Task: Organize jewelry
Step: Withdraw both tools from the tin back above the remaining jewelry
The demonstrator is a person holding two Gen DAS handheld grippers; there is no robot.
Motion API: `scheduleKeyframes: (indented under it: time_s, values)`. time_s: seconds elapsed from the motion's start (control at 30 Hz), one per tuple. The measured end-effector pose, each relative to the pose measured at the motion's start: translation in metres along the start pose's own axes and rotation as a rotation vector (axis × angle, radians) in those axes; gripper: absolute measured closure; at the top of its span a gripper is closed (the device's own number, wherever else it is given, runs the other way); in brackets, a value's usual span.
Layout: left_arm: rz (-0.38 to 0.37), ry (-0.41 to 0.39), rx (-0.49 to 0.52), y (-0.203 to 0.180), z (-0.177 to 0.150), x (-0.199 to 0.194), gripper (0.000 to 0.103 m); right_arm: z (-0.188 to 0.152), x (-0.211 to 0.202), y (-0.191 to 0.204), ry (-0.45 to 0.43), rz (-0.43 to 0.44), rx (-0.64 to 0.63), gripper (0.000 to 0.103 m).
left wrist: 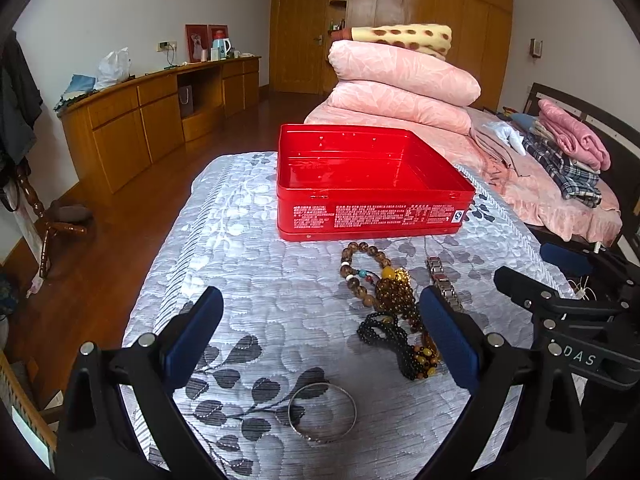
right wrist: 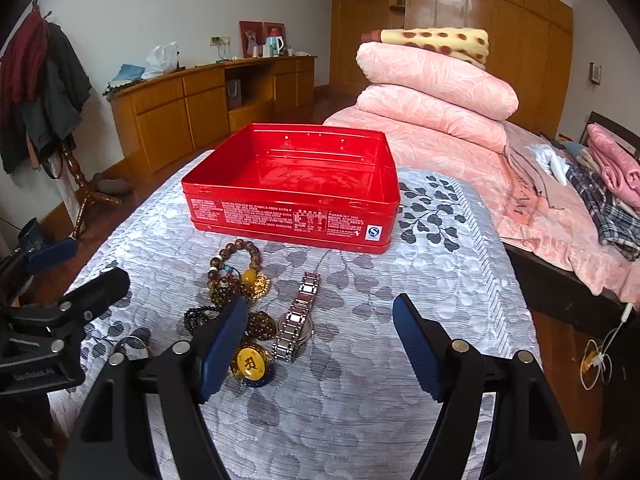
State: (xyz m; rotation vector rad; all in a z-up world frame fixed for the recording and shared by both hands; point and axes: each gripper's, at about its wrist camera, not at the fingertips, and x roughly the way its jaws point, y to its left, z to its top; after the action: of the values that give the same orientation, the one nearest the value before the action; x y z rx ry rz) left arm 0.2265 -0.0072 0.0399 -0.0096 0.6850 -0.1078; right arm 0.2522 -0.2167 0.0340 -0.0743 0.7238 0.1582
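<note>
red tin box (left wrist: 372, 184) sits open and empty toward the far side of the quilted silver-grey cover (left wrist: 256, 264), its printed side wall facing me. working left to right across the near side of that cover: my left gripper (left wrist: 320, 332) hangs above the cloth with its blue pads spread wide and nothing clamped between them. a plain silver bangle (left wrist: 322, 413) lies flat on the cover below the gap, touching neither pad. just right of it lies a tangle of bead strings: brown wooden beads (left wrist: 354, 264) nearest the box, an amber cluster (left wrist: 394, 292) in the middle, black beads (left wrist: 382, 330) trailing toward me. the right pad of the left gripper hides part of this heap, so i cannot tell whether it touches the beads. beside the heap, a steel-link watch (right wrist: 296, 322) lies lengthwise, band pointing toward the box. a round yellow pendant (right wrist: 250, 364) with a dark character rests near its near end.

my right gripper (right wrist: 320, 344) is likewise wide open and holding nothing; the watch lies on the cover in the gap, closer to the left pad, and the pendant sits just beside that pad. all jewelry is outside the box.
</note>
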Motion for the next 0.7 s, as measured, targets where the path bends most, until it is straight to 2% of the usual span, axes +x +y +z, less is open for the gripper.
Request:
scheduleKeyframes:
  time_s: [0.7]
  values:
    - [0.027,0.01,0.009,-0.002,-0.014,-0.01,0.008,-0.014,-0.009,0.006,0.001,-0.015,-0.004,0.029]
